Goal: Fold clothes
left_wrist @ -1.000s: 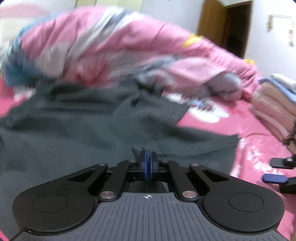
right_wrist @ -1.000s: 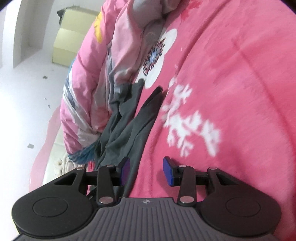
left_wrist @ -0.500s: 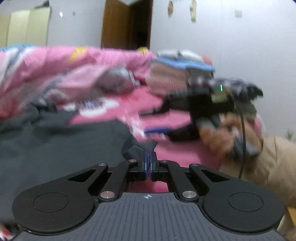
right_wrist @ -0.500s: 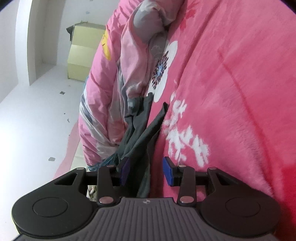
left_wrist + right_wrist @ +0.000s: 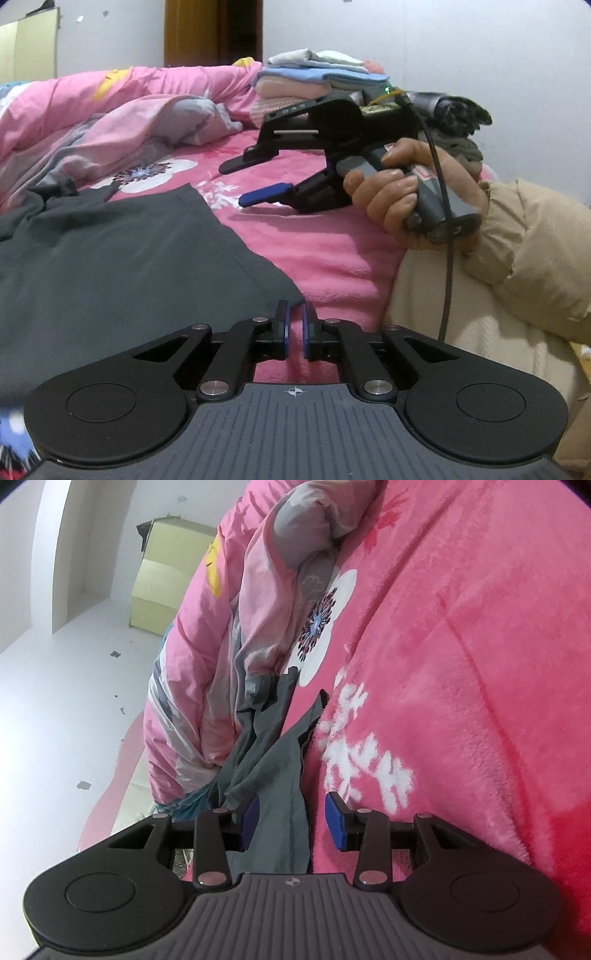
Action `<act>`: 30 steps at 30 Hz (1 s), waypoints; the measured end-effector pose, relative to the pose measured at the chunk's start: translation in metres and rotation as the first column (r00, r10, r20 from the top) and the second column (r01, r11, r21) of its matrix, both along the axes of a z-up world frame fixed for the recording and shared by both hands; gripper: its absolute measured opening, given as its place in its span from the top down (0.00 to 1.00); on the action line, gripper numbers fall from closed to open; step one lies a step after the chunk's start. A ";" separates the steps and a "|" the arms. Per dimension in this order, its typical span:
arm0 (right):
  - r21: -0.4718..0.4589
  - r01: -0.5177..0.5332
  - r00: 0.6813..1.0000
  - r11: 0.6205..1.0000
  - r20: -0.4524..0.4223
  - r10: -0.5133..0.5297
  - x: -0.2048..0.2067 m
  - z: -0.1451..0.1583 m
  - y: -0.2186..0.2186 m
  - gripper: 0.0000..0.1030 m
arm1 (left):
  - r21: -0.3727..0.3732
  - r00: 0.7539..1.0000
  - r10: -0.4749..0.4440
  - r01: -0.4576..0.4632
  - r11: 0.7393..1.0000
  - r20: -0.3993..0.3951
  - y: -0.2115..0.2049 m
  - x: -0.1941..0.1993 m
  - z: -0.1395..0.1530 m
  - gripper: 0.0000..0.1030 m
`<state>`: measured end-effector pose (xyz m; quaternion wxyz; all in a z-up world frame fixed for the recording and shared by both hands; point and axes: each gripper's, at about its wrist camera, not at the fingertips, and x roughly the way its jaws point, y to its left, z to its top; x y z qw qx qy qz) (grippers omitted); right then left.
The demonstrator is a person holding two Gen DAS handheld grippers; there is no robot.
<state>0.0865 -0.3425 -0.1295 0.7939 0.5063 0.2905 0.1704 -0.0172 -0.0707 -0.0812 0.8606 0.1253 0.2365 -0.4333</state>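
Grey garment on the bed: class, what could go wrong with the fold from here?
1. The left gripper has its jaws barely parted at the corner of the grey garment, so the corner may escape the grip.
2. The right gripper is open around bunched fabric; closing could pinch several layers.
3. The garment's far end lies against the quilt, which might drag along.

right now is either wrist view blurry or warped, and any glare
Left wrist view: sharp, no motion blur, fisheye bending the bed; soft shadow under the right gripper. Right wrist view: sharp, tilted; the pink blanket glows red at the lower right edge.
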 end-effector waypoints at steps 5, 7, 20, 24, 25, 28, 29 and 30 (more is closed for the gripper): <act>-0.008 -0.002 1.000 1.000 -0.003 0.002 0.000 0.000 0.000 0.60 | 0.034 0.999 0.025 -0.026 0.999 0.022 -0.007 0.000 -0.004 0.87; -0.010 -0.004 1.000 1.000 -0.006 0.004 0.000 0.002 -0.001 0.59 | 0.060 0.999 0.009 -0.011 0.998 0.039 -0.012 -0.001 -0.008 0.66; -0.227 -0.029 1.000 0.973 -0.011 0.027 0.087 0.041 0.003 0.57 | 0.064 0.991 0.042 -0.050 0.997 0.124 -0.011 -0.002 -0.012 0.59; -0.327 -0.049 0.999 0.944 -0.010 0.048 0.117 0.045 0.015 0.57 | 0.051 0.994 0.043 -0.048 0.998 0.097 -0.013 0.005 -0.015 0.58; -0.340 -0.051 0.999 0.939 -0.025 0.045 0.124 0.043 0.016 0.57 | 0.050 0.995 0.042 -0.047 0.998 0.096 -0.014 0.006 -0.015 0.58; -0.367 -0.064 0.997 0.928 -0.068 0.042 0.136 0.035 0.017 0.57 | 0.051 0.995 0.035 -0.040 0.998 0.096 -0.016 0.007 -0.016 0.58; -0.359 -0.071 0.996 0.930 -0.074 0.047 0.136 0.033 0.016 0.57 | 0.054 0.995 0.030 -0.036 0.998 0.100 -0.016 0.006 -0.016 0.58; -0.352 -0.077 0.995 0.933 -0.081 0.052 0.136 0.032 0.015 0.57 | 0.056 0.995 0.028 -0.034 0.998 0.101 -0.015 0.006 -0.016 0.58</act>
